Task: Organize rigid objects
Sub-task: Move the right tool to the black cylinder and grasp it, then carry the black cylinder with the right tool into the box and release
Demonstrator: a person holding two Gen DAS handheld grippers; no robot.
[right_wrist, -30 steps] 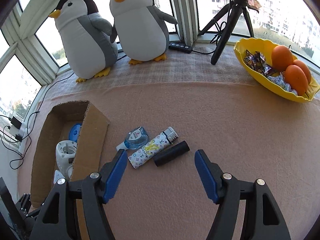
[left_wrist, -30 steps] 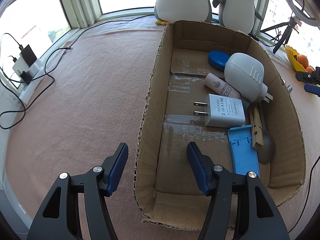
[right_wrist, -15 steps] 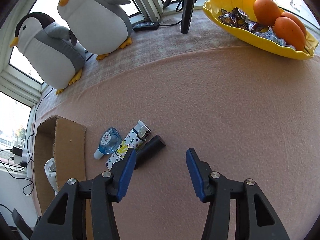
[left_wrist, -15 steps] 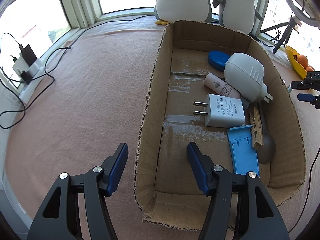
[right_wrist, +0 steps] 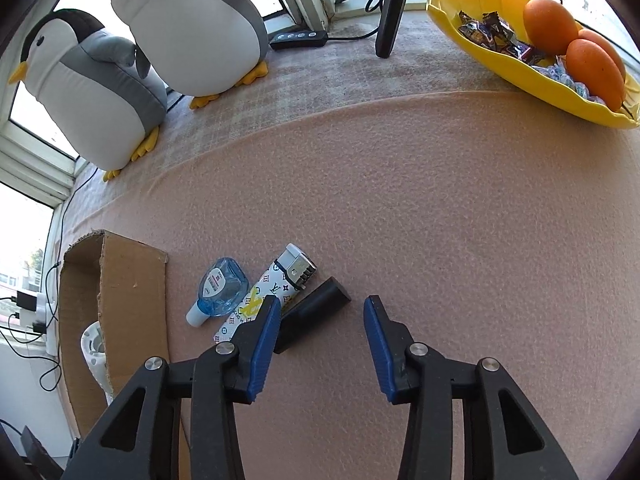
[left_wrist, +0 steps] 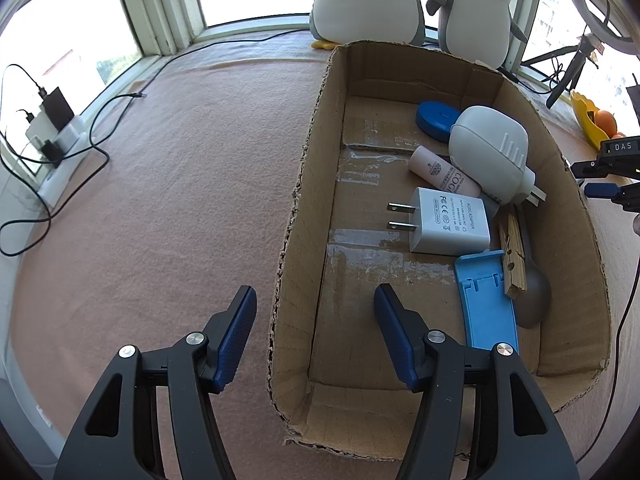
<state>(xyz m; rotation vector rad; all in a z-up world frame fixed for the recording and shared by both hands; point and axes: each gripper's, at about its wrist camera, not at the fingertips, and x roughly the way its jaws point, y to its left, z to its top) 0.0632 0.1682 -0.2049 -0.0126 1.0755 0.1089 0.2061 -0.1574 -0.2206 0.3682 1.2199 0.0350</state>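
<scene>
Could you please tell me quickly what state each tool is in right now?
Left tool: open, holding nothing, straddling the brown cardboard box wall.
Right tool: open, holding nothing, jaws just been closing, beside the short black cylinder.

**Layout of box and loose items**

In the right wrist view, the cardboard box sits at eight o'clock; a small bottle, a lighter and a cylinder lie side by side at its three o'clock; two plush penguins stand at eleven o'clock; a fruit bowl at two o'clock.
</scene>
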